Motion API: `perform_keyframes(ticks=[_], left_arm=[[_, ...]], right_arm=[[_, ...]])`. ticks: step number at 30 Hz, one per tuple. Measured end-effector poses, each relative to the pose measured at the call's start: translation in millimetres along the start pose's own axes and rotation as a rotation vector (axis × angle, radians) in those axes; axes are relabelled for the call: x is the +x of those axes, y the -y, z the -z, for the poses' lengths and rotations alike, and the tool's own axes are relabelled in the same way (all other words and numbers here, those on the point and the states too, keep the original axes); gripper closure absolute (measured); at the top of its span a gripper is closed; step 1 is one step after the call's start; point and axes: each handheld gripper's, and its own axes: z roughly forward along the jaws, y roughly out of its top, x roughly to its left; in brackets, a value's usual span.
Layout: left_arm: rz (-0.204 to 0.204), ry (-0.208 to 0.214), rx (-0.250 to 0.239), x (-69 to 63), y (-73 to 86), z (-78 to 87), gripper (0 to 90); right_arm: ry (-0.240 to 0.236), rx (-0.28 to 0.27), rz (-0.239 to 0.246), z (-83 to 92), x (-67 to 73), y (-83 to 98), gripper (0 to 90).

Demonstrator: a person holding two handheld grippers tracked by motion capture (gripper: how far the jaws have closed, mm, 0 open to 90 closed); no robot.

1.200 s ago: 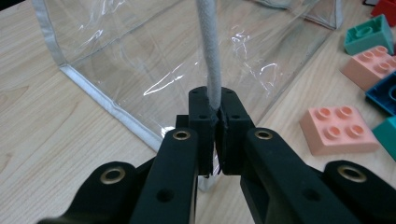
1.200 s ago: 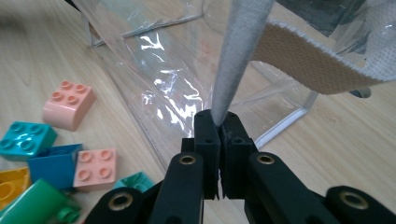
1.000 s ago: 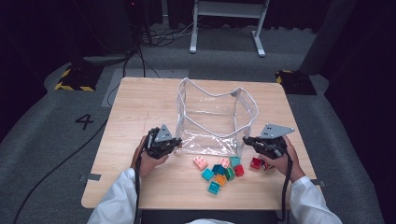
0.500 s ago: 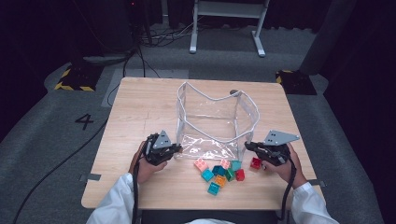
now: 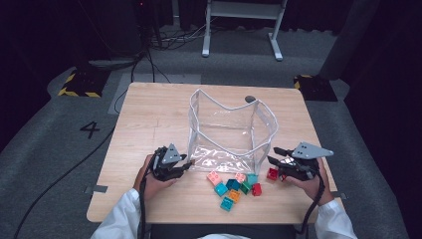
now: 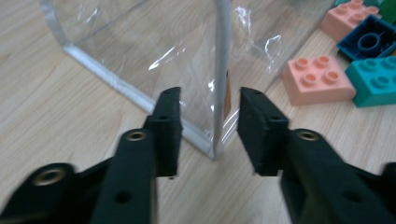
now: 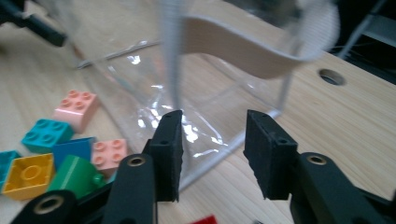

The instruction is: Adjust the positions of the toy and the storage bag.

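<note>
A clear plastic bag (image 5: pixel 229 129) with white-trimmed edges stands open on the wooden table (image 5: pixel 149 114). My left gripper (image 5: pixel 186 164) is at its near left corner. In the left gripper view the jaws stand apart around the bag's upright corner seam (image 6: pixel 219 70) without pressing on it. My right gripper (image 5: pixel 271 155) is at the near right corner. Its jaws have just been opening, and the bag's lower corner edge (image 7: pixel 205 163) shows in the gap, untouched. Several coloured bricks (image 5: pixel 234 184) lie in front of the bag, with a red brick (image 5: pixel 272 174) by the right gripper.
A pink brick (image 6: pixel 317 79) and teal and blue ones lie just to the right of the left jaws. The table has a round hole (image 5: pixel 250 99) behind the bag. Its near edge is close to both hands. A white stand (image 5: pixel 241 25) is on the floor beyond.
My right gripper has shifted a little to the right beside the bag's near right corner, and its jaws stand wider. The left gripper has stayed put.
</note>
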Motion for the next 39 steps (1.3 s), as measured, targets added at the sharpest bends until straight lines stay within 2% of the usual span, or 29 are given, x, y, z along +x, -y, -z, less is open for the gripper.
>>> perform_keyframes(ticks=[1, 4, 5, 7, 9, 11, 12, 14, 15, 16, 19, 20, 24, 26, 27, 29, 30, 32, 34, 36, 39], left_arm=[[0.024, -0.004, 0.011, -0.2, 2.2, -0.1, 53.7], [0.021, -0.042, 0.055, 0.6, 10.8, 1.5, 43.1], [0.028, -0.055, 0.064, 0.8, 13.0, 1.9, 38.5], [0.054, -0.078, 0.088, 2.1, 19.4, 2.5, 28.8], [0.071, -0.067, 0.098, 3.3, 24.6, 3.1, 24.4], [0.071, -0.070, 0.107, 3.9, 28.0, 3.4, 20.1], [0.076, -0.066, 0.117, 5.0, 32.9, 4.1, 18.4], [0.086, -0.063, 0.133, 5.8, 36.0, 4.0, 17.4], [0.084, -0.081, 0.137, 6.7, 36.9, 3.8, 17.4], [0.100, -0.076, 0.146, 6.1, 37.6, 3.5, 17.1], [0.092, -0.066, 0.159, 4.8, 39.6, 0.1, 16.2], [0.090, -0.058, 0.162, 4.5, 39.9, -0.1, 15.9], [0.079, -0.054, 0.152, 4.6, 39.8, -1.6, 15.6], [0.093, -0.051, 0.145, 5.5, 40.4, -2.4, 14.9], [0.107, -0.036, 0.140, 6.5, 41.5, -3.1, 14.8], [0.116, -0.040, 0.133, 8.7, 42.9, -3.1, 13.9], [0.136, -0.033, 0.131, 9.5, 43.9, -3.6, 12.9], [0.147, -0.019, 0.131, 11.2, 44.9, -4.3, 10.5], [0.149, -0.033, 0.133, 11.3, 44.6, -4.7, 9.3], [0.147, -0.028, 0.130, 11.6, 44.5, -5.1, 8.8], [0.141, -0.026, 0.134, 12.4, 44.3, -5.2, 8.3]], right_arm=[[0.026, -0.006, -0.017, 3.1, -2.8, 2.5, 52.0], [0.104, -0.010, -0.064, 13.6, -13.4, 11.6, 43.0], [0.111, -0.013, -0.096, 18.4, -18.3, 16.4, 40.7], [0.141, 0.003, -0.125, 23.6, -25.1, 24.5, 35.6], [0.161, 0.019, -0.145, 26.0, -29.1, 31.9, 33.5], [0.162, 0.024, -0.160, 26.9, -30.8, 36.0, 32.5], [0.167, 0.049, -0.171, 26.7, -32.6, 44.4, 30.9], [0.160, 0.066, -0.172, 26.3, -32.9, 47.8, 30.7], [0.164, 0.063, -0.171, 25.0, -32.8, 50.0, 30.2], [0.166, 0.070, -0.176, 24.7, -32.3, 51.2, 29.6], [0.146, 0.077, -0.177, 21.1, -29.2, 54.8, 28.1], [0.139, 0.086, -0.162, 19.8, -27.4, 56.0, 27.6], [0.129, 0.105, -0.160, 13.9, -23.1, 60.4, 27.1], [0.138, 0.110, -0.152, 10.7, -22.5, 63.2, 26.6], [0.142, 0.108, -0.152, 10.7, -22.8, 63.7, 26.6], [0.138, 0.096, -0.163, 11.3, -25.2, 65.2, 26.4], [0.143, 0.094, -0.171, 11.4, -26.8, 66.5, 26.4], [0.134, 0.104, -0.194, 9.2, -30.4, 71.2, 24.1], [0.132, 0.120, -0.190, 5.0, -33.4, 76.1, 24.3], [0.140, 0.123, -0.195, 3.4, -33.3, 76.7, 24.7], [0.125, 0.126, -0.216, -1.7, -37.5, 83.4, 28.7]])
